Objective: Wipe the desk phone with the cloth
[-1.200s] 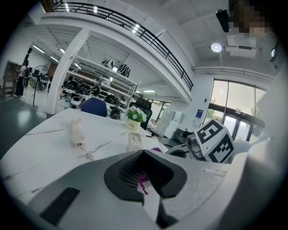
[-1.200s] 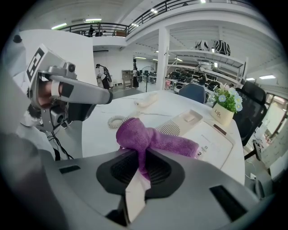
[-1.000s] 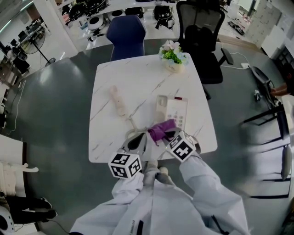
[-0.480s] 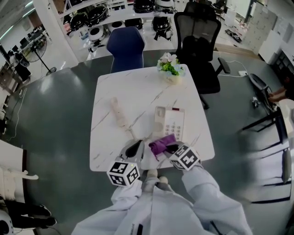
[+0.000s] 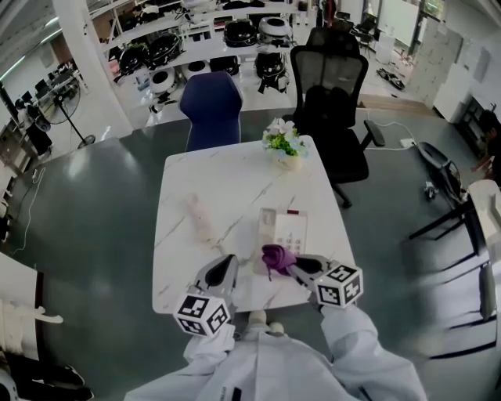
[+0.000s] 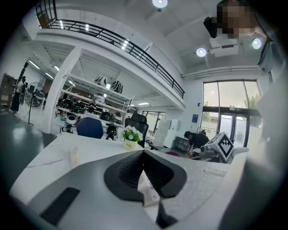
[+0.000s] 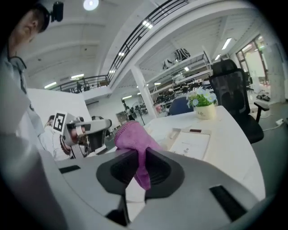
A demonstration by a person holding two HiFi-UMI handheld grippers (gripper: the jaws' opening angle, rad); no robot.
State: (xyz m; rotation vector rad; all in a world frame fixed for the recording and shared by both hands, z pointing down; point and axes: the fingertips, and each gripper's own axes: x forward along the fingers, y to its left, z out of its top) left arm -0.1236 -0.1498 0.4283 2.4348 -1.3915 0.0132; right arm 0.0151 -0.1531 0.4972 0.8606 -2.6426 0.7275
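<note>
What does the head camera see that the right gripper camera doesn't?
Only the head view shows the right gripper from outside, with its marker cube. Only the right gripper view shows the ceiling lamp and the balcony railing overhead. Both show the purple cloth pinched in that gripper, the desk phone, the flower pot and the black chair.

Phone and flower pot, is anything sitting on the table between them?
Nothing. In the head view, only bare white table lies between the desk phone and the flower pot.
</note>
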